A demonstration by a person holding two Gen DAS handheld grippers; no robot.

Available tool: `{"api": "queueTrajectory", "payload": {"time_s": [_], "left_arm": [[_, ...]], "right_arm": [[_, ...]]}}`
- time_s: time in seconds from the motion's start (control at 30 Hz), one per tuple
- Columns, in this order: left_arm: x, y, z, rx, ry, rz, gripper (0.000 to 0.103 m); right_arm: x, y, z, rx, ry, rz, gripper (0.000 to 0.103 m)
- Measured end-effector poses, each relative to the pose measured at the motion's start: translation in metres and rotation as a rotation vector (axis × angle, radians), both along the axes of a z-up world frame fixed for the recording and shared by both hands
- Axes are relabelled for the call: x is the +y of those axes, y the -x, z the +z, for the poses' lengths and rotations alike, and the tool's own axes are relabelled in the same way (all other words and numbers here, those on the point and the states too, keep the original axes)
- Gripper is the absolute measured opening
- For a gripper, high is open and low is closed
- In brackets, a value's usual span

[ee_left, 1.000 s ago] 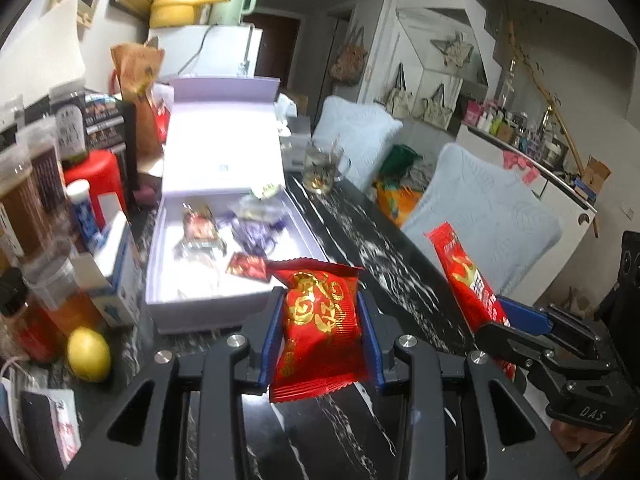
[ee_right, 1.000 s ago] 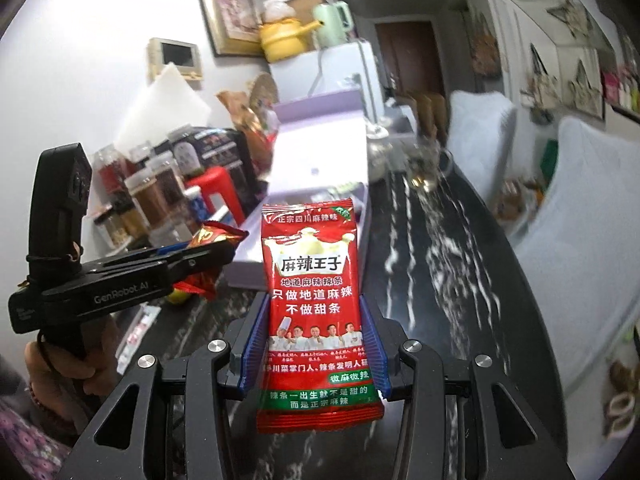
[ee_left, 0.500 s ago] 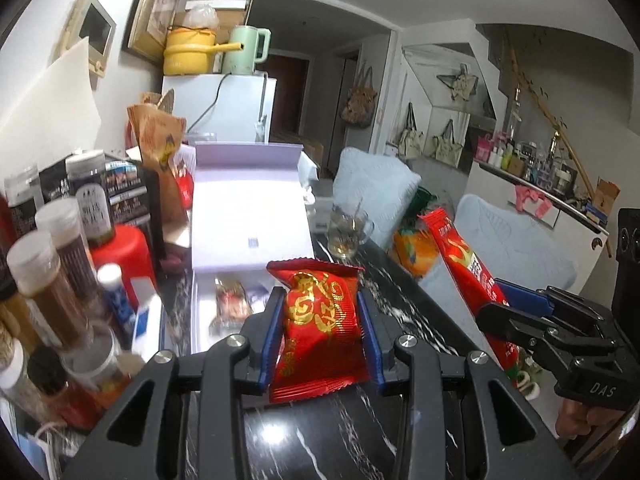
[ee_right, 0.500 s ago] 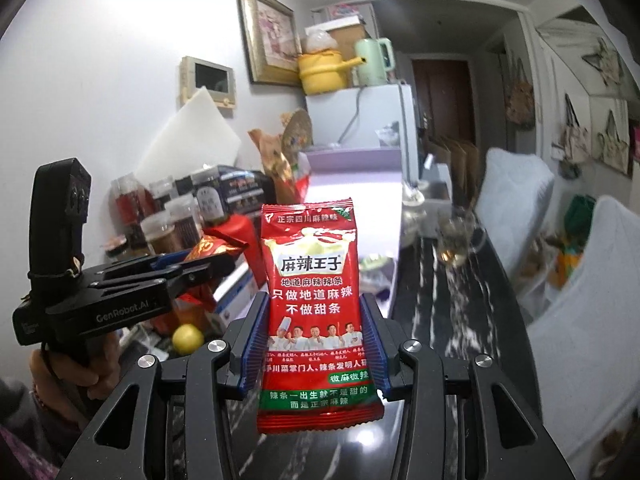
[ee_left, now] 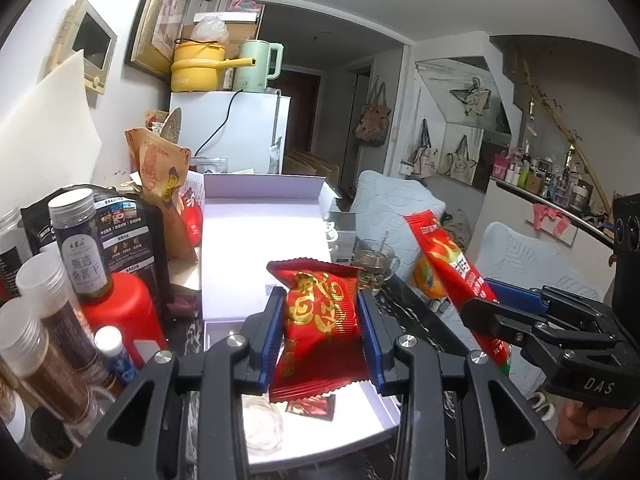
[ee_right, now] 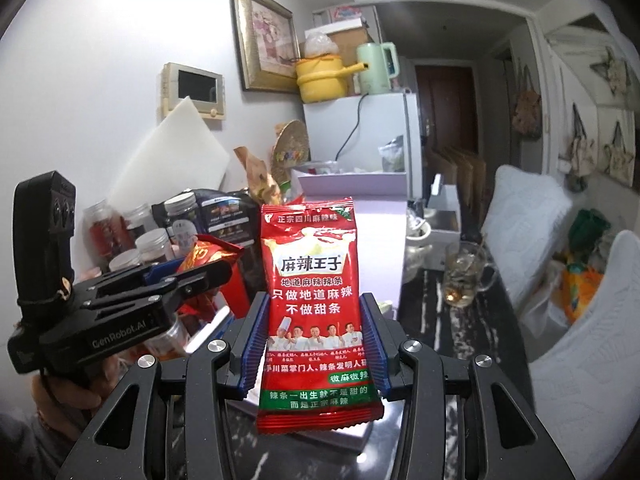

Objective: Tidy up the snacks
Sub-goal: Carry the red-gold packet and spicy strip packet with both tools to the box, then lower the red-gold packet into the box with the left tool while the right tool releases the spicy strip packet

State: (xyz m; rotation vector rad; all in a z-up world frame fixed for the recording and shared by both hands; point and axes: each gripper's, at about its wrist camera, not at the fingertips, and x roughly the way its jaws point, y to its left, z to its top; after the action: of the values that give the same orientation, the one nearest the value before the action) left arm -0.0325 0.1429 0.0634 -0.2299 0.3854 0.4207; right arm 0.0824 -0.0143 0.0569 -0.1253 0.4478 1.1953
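Snack packets held aloft: two. One red-and-gold packet (ee_left: 322, 320) at 6 o'clock of the left wrist view; one tall red spicy-strip packet (ee_right: 316, 300) at 6 o'clock of the right wrist view.

Grippers: two, the left gripper (ee_left: 322, 334) and the right gripper (ee_right: 316, 354), one packet pinched in each.

Open lavender box (ee_left: 260, 240): one, at centre. Loose in it: one small red sachet (ee_left: 312, 406); other contents too hidden to count.

Screw-lid jars (ee_left: 78, 240), 9 o'clock: at least four.

Red stool (ee_left: 120, 308): one.

Glass mug (ee_right: 466, 276), 3 o'clock: one.

White fridge (ee_left: 228, 128), 12 o'clock: one. On it: one yellow pot (ee_left: 198, 66), one green kettle (ee_left: 258, 64).

Framed picture (ee_right: 266, 38): one.
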Motion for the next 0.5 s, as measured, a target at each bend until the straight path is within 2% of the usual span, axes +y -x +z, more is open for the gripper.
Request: {"api": "queueTrajectory", "payload": {"time_s": [0.37, 0.5], "left_arm": [[0.032, -0.030, -0.028, 0.051, 0.033, 0.051, 0.035], [0.044, -0.038, -0.042, 0.078, 0.048, 0.074, 0.035]], "right_arm": [[0.047, -0.031, -0.026, 0.059, 0.086, -0.003, 0.044], [0.058, -0.043, -0.041, 0.108, 0.112, 0.008, 0.044]]}}
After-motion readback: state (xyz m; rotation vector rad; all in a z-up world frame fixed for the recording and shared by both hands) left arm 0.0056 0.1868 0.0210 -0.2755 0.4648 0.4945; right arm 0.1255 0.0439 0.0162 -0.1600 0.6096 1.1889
